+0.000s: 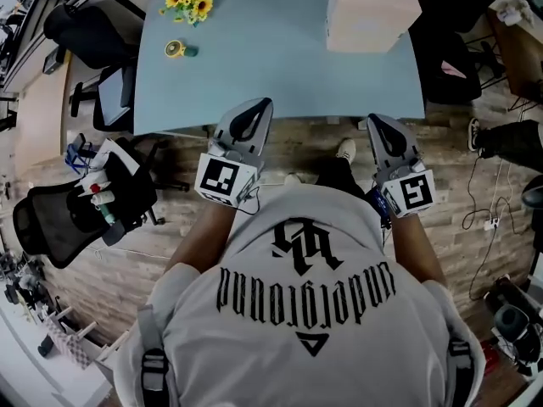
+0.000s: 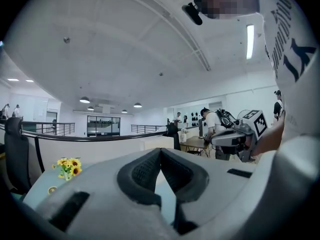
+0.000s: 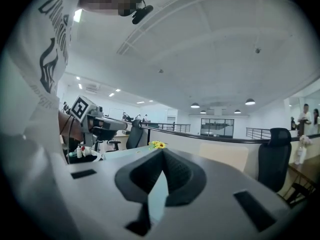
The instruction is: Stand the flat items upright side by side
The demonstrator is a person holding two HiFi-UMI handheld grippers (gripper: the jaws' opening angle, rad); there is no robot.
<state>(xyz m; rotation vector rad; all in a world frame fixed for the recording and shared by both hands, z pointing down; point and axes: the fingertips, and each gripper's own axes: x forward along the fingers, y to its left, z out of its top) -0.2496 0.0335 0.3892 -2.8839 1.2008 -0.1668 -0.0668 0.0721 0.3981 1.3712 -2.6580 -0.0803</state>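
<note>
at the table [image 1: 280, 58] edge, left gripper [image 1: 258, 106] and right gripper [image 1: 374, 120] hover, jaws together, empty.

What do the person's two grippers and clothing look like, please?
Both the left gripper and right gripper have pale grey, tapering shells with dark textured pads inside. Each carries a white cube printed with black square markers. The person wears a white T-shirt with black lettering.
</note>
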